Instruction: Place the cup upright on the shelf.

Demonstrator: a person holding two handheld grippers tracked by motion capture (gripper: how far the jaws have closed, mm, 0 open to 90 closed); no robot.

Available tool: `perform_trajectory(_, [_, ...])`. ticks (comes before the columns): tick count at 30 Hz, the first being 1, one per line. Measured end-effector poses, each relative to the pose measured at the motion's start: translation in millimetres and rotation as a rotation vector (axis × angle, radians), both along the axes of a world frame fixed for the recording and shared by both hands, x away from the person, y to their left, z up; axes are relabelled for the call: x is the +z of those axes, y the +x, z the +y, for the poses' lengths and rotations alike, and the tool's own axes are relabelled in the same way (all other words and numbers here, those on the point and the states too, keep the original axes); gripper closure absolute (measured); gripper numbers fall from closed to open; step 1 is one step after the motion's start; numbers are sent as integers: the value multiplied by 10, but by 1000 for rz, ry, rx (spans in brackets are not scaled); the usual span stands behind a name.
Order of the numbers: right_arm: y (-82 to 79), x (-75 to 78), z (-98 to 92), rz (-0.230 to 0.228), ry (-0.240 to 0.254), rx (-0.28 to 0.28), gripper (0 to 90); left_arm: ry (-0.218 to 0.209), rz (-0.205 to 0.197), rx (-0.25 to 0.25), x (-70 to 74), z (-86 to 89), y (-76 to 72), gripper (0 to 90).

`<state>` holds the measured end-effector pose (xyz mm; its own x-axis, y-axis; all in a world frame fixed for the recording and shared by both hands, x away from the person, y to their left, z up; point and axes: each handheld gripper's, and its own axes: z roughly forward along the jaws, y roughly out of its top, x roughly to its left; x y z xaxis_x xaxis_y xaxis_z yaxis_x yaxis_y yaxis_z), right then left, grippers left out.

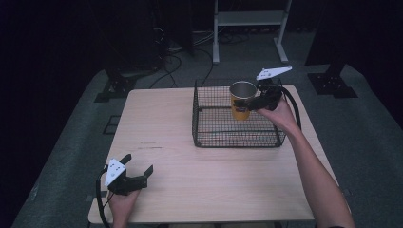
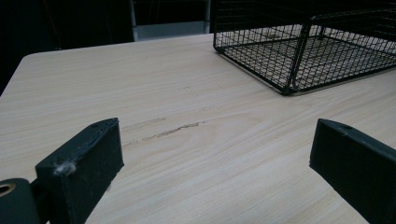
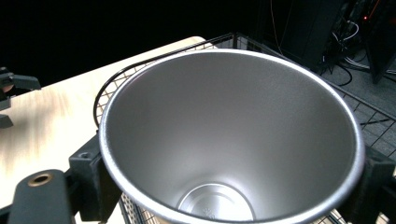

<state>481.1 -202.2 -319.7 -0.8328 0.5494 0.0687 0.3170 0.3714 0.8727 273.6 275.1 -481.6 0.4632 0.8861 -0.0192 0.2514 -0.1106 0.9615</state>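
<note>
left gripper: mine, lower left of the high view, resting at the near table edge. Jaws spread wide, nothing between them, just bare wood ahead in the left gripper view. Idle.

table: light wood top. Faint scuff mark mid-left, otherwise bare on my left side.

basket: black wire basket, centre-right of the high view, on the table. Its near corner sits upper right in the left gripper view. I see no contents on its floor.

cup: yellow body, steel rim and lining. Upper centre-right of the high view, upright, inside the basket outline toward its far right corner. Can't tell from here whether its base is down on the mesh or a bit above it. The right gripper view looks straight down into the steel interior; it's empty.

right gripper: mine, right of the cup in the high view. Clamped on the cup just under the rim, one jaw each side of the wall in the right gripper view, at lower left and lower right of that frame.

progress: my read is that the cup goes into the basket. Pick done, carry done or nearly so, cup is over or in the basket.

left to do: set the base flat on the mesh if not there yet, open the jaws, back the right gripper out over the basket wall without tipping the cup.

risk: grip is high on the cup, so release only once it stands flat.
</note>
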Motion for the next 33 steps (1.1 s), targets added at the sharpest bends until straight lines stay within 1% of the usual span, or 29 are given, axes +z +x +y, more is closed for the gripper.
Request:
perform_trajectory(1, [8,1,-4,-1,5,-3,127,0,2,0,0,0,2,19])
perform_trajectory(2, [23,-5,-15,-4,23,-8,126,1,4,0,1,1,3,19])
perform_trajectory(4, [53,-23,-35,1,41,-14,126,0,7,0,2,2,5,19])
perform_trajectory(6, [83,-47,-51,2,52,-23,126,0,5,1,2,1,4,19])
perform_trajectory(8, [117,-81,-64,14,61,-30,127,-1,5,2,2,0,4,19])
perform_trajectory(10, [157,-124,-68,27,57,-42,126,-5,3,0,2,2,3,19])
perform_trajectory(14, [239,-226,-69,51,35,-57,126,-6,-5,-10,6,1,-2,19])
perform_trajectory(16, [269,-275,-75,69,43,-63,126,-2,-4,-8,5,-1,-2,19])
perform_trajectory(18, [296,-320,-79,82,49,-57,126,-3,-5,-9,6,0,-2,19])
perform_trajectory(24, [341,-379,-55,87,50,-66,126,-3,-4,-10,5,-4,-1,19])
perform_trajectory(25, [360,-415,-30,89,27,-72,126,-5,-5,-10,5,-5,-2,20])
perform_trajectory(28, [395,-472,-4,105,-4,-74,126,-4,-6,-12,6,-4,-3,19])
perform_trajectory(32, [439,-553,30,124,-33,-72,126,-6,-5,-13,5,-3,-2,19])
perform_trajectory(33, [450,-571,42,128,-48,-75,126,-6,-5,-13,5,-3,-2,19])
